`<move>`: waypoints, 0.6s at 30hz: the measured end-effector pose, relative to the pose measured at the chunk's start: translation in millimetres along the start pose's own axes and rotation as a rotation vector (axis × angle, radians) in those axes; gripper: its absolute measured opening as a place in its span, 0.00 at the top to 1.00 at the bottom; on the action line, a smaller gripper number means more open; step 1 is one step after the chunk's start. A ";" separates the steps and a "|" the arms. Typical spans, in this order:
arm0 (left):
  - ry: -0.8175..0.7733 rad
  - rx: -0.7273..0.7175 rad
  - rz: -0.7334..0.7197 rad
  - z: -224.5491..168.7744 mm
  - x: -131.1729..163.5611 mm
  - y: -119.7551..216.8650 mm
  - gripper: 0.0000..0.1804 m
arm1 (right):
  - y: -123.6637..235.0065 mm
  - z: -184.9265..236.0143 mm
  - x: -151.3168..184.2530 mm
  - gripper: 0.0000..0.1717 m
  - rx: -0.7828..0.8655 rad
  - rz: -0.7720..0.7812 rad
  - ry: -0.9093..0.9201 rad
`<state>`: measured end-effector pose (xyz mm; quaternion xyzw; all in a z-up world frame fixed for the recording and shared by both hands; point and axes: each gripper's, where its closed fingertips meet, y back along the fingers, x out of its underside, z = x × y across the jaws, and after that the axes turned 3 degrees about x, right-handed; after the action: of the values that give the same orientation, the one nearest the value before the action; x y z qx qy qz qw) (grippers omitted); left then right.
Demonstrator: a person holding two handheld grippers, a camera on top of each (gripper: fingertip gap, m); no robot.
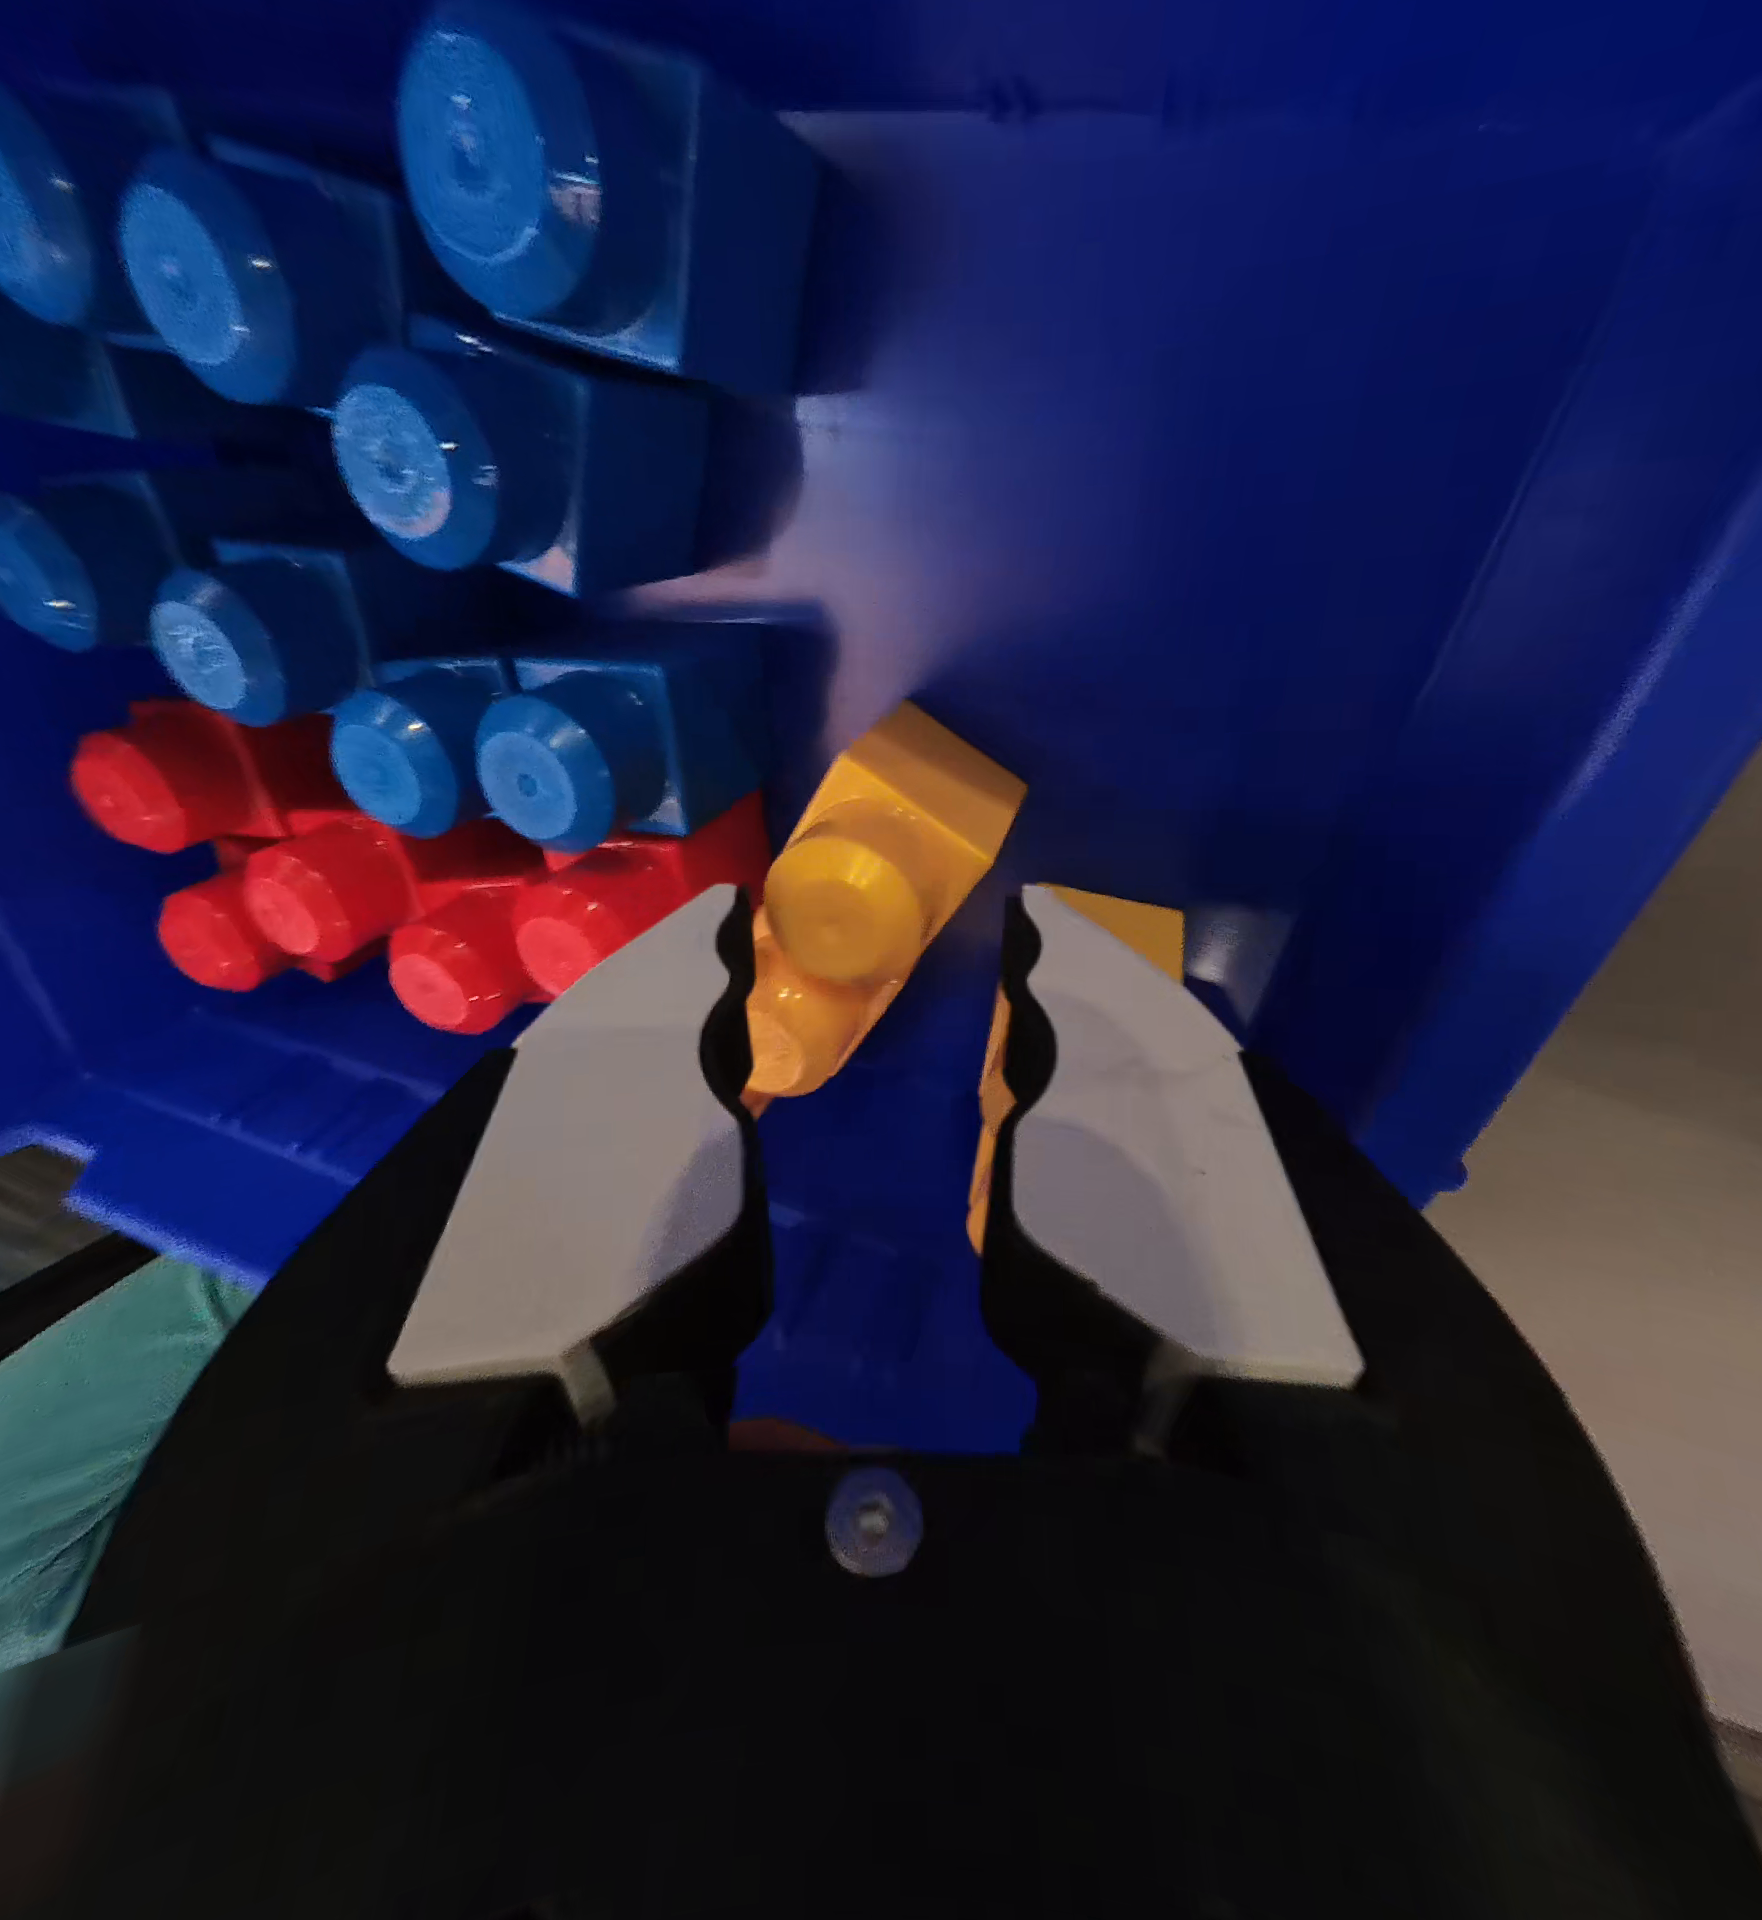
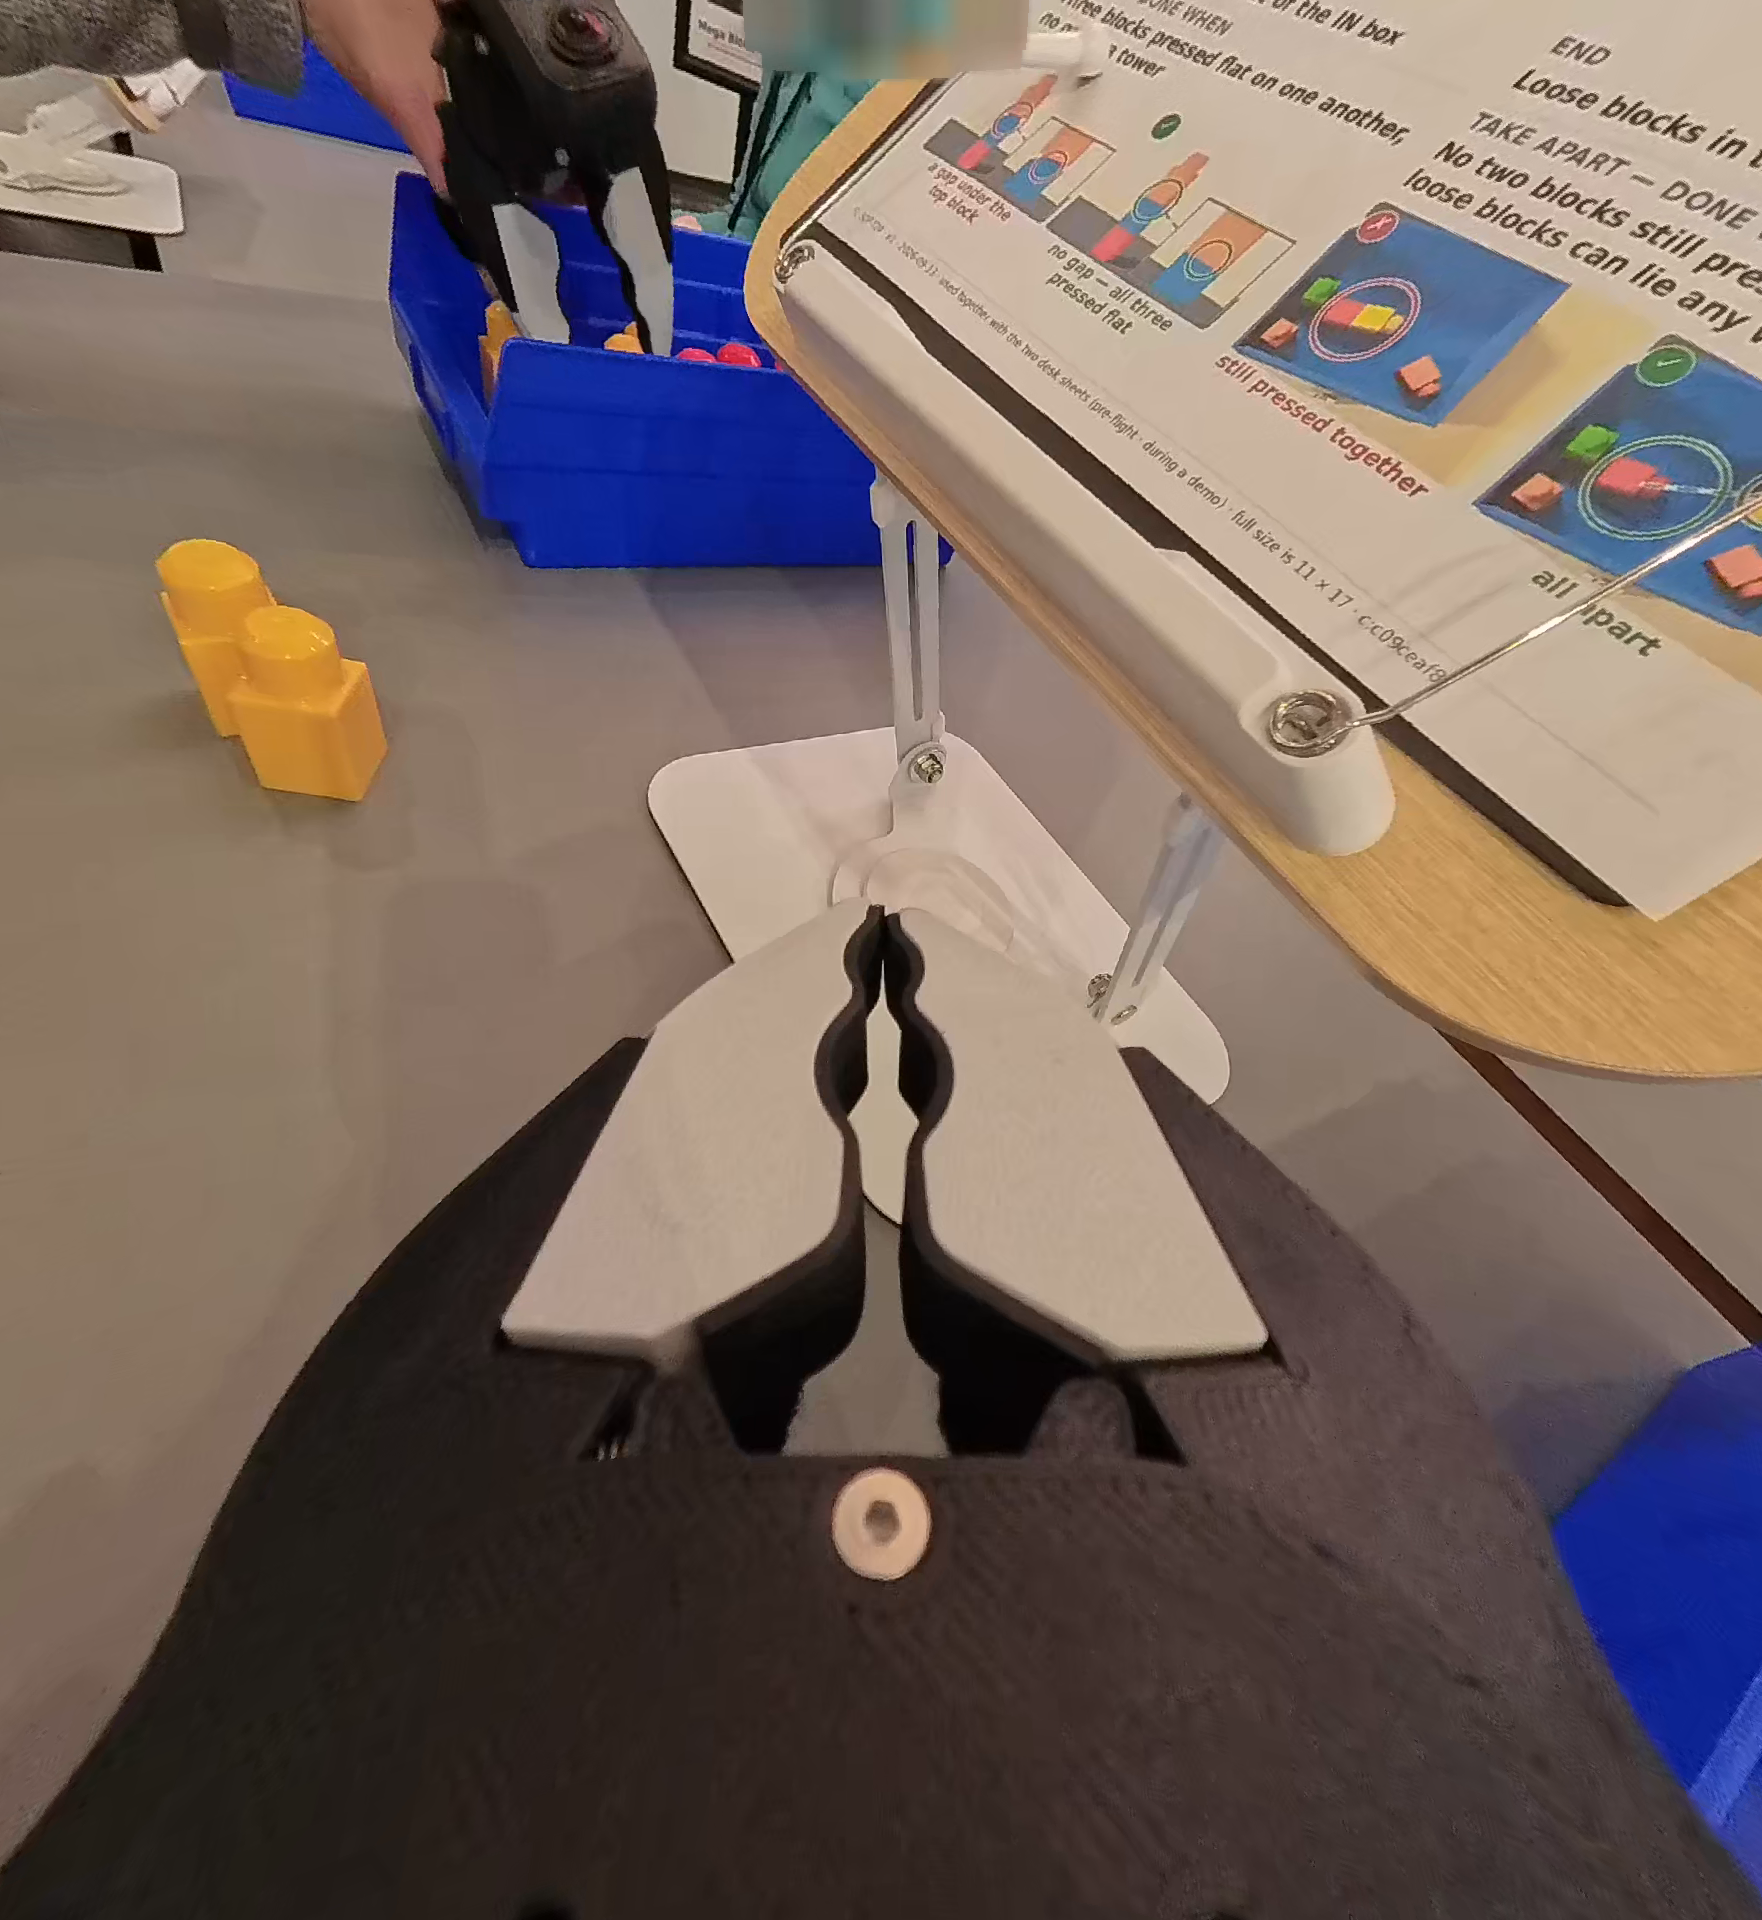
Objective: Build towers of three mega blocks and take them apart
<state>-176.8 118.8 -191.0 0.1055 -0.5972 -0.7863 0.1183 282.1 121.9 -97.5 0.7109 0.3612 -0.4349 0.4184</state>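
Fingers of the left gripper (image 1: pixel 872 935), spread over a yellow block (image 1: pixel 898 842) in the blue bin (image 1: pixel 1272 364) at frame centre, look ready to pick it, while the right gripper (image 2: pixel 882 930) waits pinched together on nothing.

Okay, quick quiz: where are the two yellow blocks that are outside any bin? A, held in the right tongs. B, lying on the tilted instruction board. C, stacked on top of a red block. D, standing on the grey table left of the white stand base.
D: the two yellow blocks stand upright on the grey table, left of the white stand base.
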 end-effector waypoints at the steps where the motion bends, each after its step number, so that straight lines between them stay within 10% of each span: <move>1: 0.011 0.020 -0.013 -1.0 -1.7 -0.4 0.77 | -0.1 0.3 0.0 1.00 -0.001 0.000 0.001; 18: 0.102 0.021 -0.164 -28.8 -31.7 54.6 0.84 | 0.4 -0.1 1.0 1.00 -0.002 0.005 0.001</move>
<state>-134.5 88.3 -145.2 0.1949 -0.5881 -0.7806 0.0826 282.9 122.0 -98.3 0.7115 0.3602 -0.4332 0.4200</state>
